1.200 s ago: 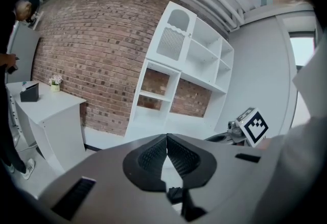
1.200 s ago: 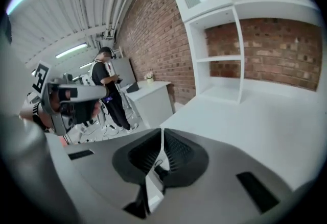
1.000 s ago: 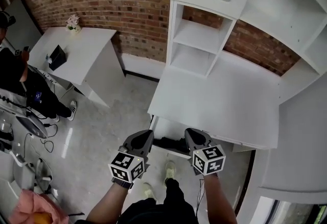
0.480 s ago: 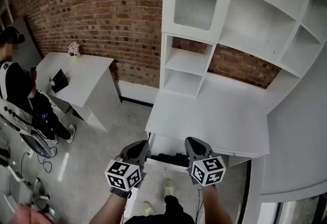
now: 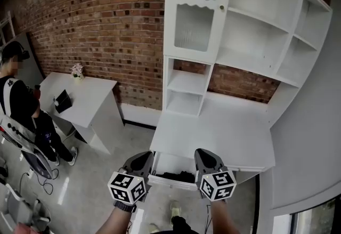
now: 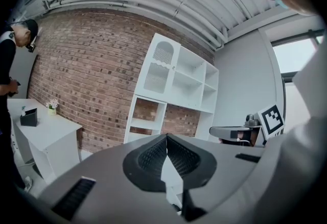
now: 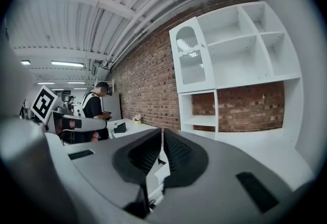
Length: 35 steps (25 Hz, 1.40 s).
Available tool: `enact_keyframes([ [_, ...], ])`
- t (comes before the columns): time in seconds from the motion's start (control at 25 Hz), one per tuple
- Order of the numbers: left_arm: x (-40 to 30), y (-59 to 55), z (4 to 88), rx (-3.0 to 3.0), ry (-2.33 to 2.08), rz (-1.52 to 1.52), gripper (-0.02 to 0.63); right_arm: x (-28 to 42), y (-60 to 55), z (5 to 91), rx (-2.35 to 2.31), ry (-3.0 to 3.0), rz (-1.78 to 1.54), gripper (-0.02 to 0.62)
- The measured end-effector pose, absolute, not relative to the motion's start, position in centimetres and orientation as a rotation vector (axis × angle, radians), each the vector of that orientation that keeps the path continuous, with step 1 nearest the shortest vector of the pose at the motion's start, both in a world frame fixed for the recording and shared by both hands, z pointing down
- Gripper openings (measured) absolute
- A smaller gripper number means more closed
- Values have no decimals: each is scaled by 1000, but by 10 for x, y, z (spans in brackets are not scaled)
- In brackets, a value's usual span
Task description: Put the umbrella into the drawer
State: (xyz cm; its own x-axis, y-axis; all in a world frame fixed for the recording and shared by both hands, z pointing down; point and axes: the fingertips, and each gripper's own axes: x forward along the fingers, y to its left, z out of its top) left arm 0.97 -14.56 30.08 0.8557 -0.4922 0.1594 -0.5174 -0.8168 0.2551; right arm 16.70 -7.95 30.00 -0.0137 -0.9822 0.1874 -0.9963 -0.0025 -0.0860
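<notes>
White desk (image 5: 224, 126): drawer (image 5: 169, 163) open, dark object (image 5: 173, 177) inside, probably the umbrella; left gripper (image 5: 144, 158) and right gripper (image 5: 205, 156) closed, empty; shutting drawer likely next.

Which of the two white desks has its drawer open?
The larger desk under the shelf unit: its drawer is pulled out, something dark inside. The small desk with the flowers shows no drawer open.

The left gripper (image 5: 143, 159) and the right gripper (image 5: 205, 157) are held side by side, near level, over the two ends of the drawer (image 5: 168, 180). Each has its jaws together and is empty.
</notes>
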Motion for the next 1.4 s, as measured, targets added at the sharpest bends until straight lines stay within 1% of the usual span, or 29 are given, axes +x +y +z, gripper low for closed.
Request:
enact_keyframes([
  [0.56,-5,-121,240,2832,-753,46,7,155,-47,244,2236,-2191,162,12],
  [0.96,-14,-104,226,2851,-757,14,6,146,-26,222,2239,-2188,72,5],
  [1.4,-16,-94,223,2867,-771,18,6,141,-13,223,2238,-2177,69,5],
])
